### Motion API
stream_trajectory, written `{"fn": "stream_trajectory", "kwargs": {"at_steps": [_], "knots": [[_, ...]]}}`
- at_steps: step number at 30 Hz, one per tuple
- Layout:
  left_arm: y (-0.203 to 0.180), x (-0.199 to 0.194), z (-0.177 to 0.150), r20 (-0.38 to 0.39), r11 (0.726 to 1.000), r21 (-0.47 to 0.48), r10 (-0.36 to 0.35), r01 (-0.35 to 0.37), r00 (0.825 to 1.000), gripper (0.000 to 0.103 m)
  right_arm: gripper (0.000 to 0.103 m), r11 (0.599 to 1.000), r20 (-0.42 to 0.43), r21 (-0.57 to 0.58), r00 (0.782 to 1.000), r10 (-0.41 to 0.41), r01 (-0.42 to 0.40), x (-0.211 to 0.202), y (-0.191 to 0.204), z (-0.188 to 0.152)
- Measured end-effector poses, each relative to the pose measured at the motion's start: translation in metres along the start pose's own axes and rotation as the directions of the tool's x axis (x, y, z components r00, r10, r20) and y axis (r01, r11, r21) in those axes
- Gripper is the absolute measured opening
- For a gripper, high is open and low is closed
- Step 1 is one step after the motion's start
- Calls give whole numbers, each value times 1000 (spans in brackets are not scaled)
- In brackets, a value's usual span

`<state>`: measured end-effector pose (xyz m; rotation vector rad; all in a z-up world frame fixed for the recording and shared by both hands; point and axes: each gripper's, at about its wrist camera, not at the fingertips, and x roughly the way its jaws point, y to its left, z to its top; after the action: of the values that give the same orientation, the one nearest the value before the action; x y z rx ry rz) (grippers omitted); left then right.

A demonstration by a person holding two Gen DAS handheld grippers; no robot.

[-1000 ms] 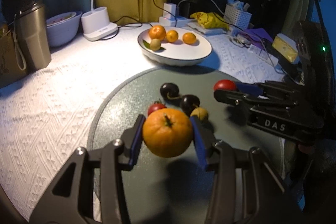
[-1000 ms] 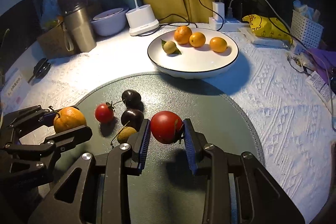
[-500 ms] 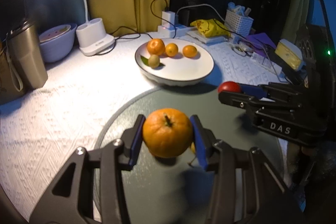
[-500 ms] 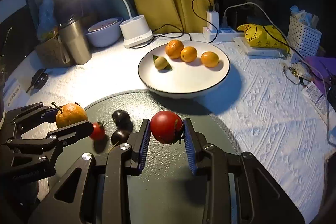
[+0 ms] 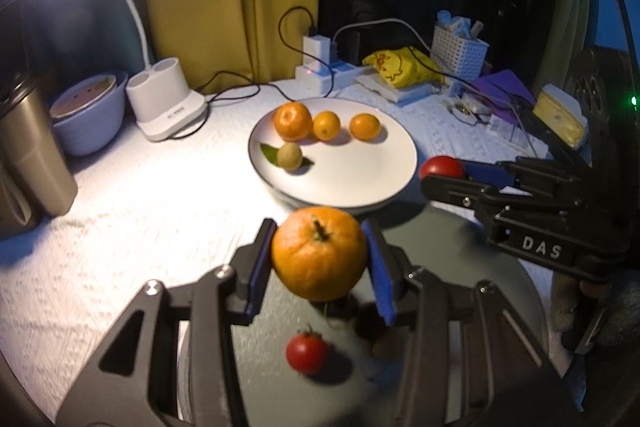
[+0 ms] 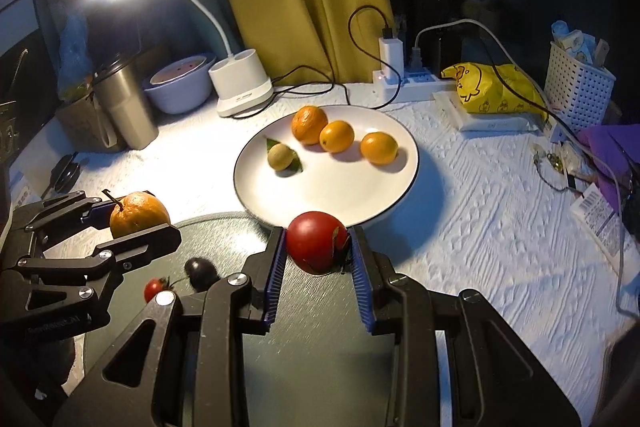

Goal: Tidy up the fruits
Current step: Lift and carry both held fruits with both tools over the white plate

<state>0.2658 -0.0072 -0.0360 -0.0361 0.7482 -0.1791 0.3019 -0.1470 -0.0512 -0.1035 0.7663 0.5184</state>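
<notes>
1. Left wrist view: my left gripper point(image 5: 320, 259) is clamped on a large orange point(image 5: 319, 253), stem up, both blue pads pressed to its sides. It hangs in the air over the far edge of the dark round mat point(image 5: 460, 367).
2. The white plate point(image 5: 376, 187) lies straight ahead of these jaws, just past the mat's far edge. I judge the orange needs only a short forward carry to come over the plate's near rim.
3. Right wrist view: my right gripper point(image 6: 318, 247) grips a red tomato point(image 6: 318, 241), held above the mat's far edge with the plate point(image 6: 360, 203) directly ahead. The tomato sits nearly over the near rim, so this hand looks slightly closer to the plate than the left one.
4. The plate holds three oranges point(image 6: 338, 135) in a row toward its far side and a small greenish fruit point(image 6: 281, 156) with a leaf toward its left. The near half is bare, which I judge the likeliest landing spot.
5. On the mat remain a cherry tomato point(image 5: 306, 351), a dark cherry point(image 6: 199, 269), and what may be a small brownish fruit, too blurred to name.
6. Both hands converge on the same near rim, so I would keep them side by side to avoid a knock.
</notes>
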Motion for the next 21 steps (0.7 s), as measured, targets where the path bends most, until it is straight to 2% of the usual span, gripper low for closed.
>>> {"fn": "stream_trajectory", "kwargs": {"at_steps": [21], "knots": [[4, 64, 33, -33, 1000, 15, -18, 19, 999, 44, 34, 1000, -9, 6, 1000, -6, 6, 42, -33, 33]]}}
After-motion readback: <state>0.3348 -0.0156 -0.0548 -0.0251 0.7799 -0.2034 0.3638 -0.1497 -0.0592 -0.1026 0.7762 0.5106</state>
